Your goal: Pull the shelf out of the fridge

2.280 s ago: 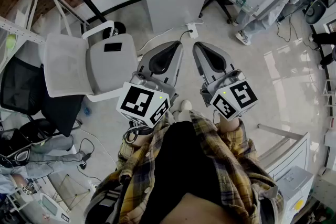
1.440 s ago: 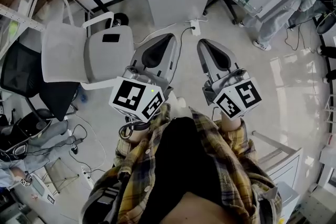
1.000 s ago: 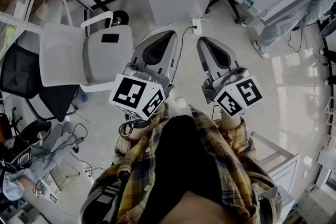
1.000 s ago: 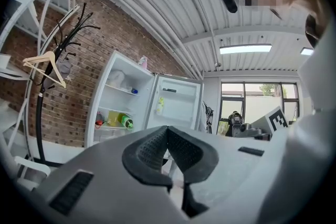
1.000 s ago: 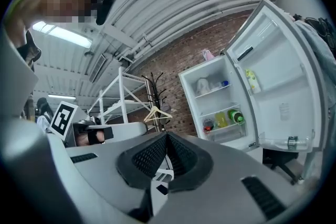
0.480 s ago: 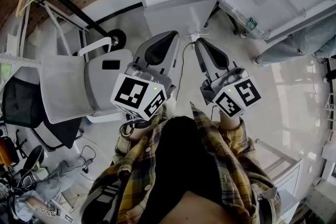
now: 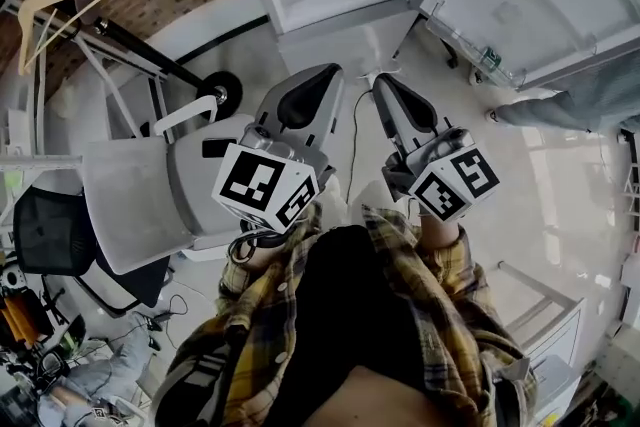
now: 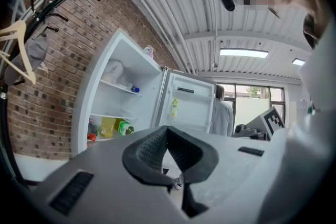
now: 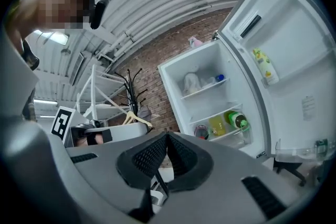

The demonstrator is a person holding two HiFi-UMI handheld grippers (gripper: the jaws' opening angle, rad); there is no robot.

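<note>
A person in a yellow-and-black plaid shirt (image 7: 440, 305) is holding 2 grey plastic grippers side by side, low in front of the chest, both pointing forward and away from the body. The left gripper (image 7: 330, 73) is pressing its black ridged pads together with nothing between them. The right gripper (image 7: 380, 81) is doing the same, its jaws closed and empty. The 2 tips are leaning slightly toward each other, near but apart. Each gripper is carrying a white marker cube at its rear, the left cube (image 7: 265, 187) and the right cube (image 7: 455, 183), with the plaid sleeves reaching up to them.
</note>
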